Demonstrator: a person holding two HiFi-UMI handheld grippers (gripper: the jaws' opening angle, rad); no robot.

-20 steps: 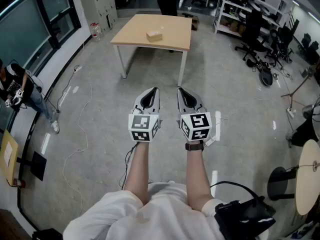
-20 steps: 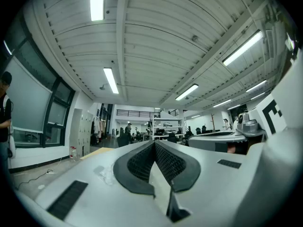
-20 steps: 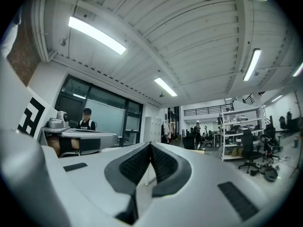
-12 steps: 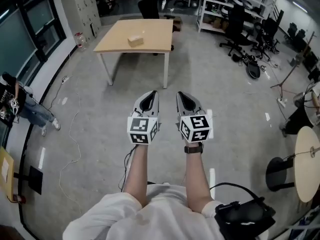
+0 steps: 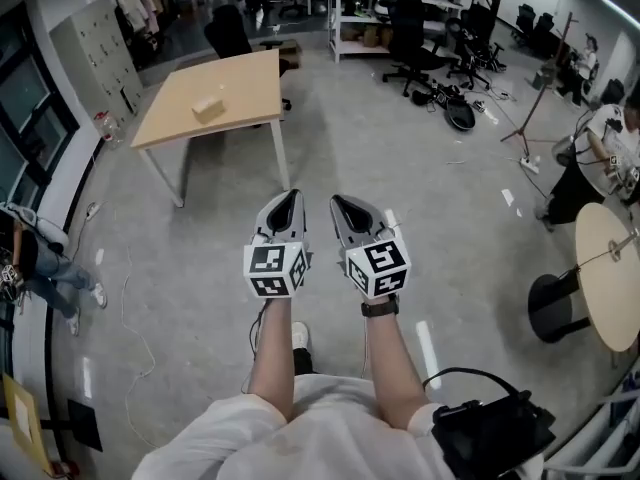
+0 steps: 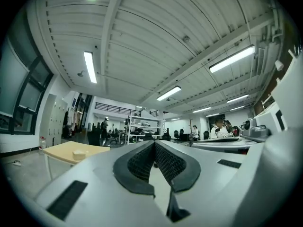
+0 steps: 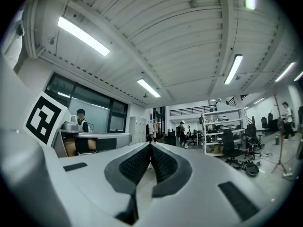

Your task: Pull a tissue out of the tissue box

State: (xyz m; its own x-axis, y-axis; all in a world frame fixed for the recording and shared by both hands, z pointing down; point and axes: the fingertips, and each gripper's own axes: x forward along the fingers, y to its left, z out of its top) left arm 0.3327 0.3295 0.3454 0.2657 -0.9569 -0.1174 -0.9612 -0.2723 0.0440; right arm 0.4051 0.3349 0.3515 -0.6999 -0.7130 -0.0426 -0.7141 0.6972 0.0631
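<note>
A small tan tissue box (image 5: 208, 107) lies on a light wooden table (image 5: 240, 83) at the far left of the head view; it also shows small in the left gripper view as the tissue box (image 6: 78, 152) on the table (image 6: 61, 152). My left gripper (image 5: 288, 199) and right gripper (image 5: 338, 204) are held side by side over the floor, well short of the table. Both are shut with nothing between their jaws. In the gripper views the left gripper (image 6: 154, 143) and right gripper (image 7: 150, 145) tilt upward toward the ceiling.
Grey concrete floor lies between me and the table. Office chairs (image 5: 420, 38) and shelving (image 5: 360, 8) stand at the back. A round table (image 5: 608, 273) with a black base is at the right. A person (image 5: 35, 258) stands at the left edge, and a cable (image 5: 125, 298) trails on the floor.
The view has swung right, so the table and tissue box now sit further left. Both grippers stay shut and side by side, slightly lower and to the left in the frame.
</note>
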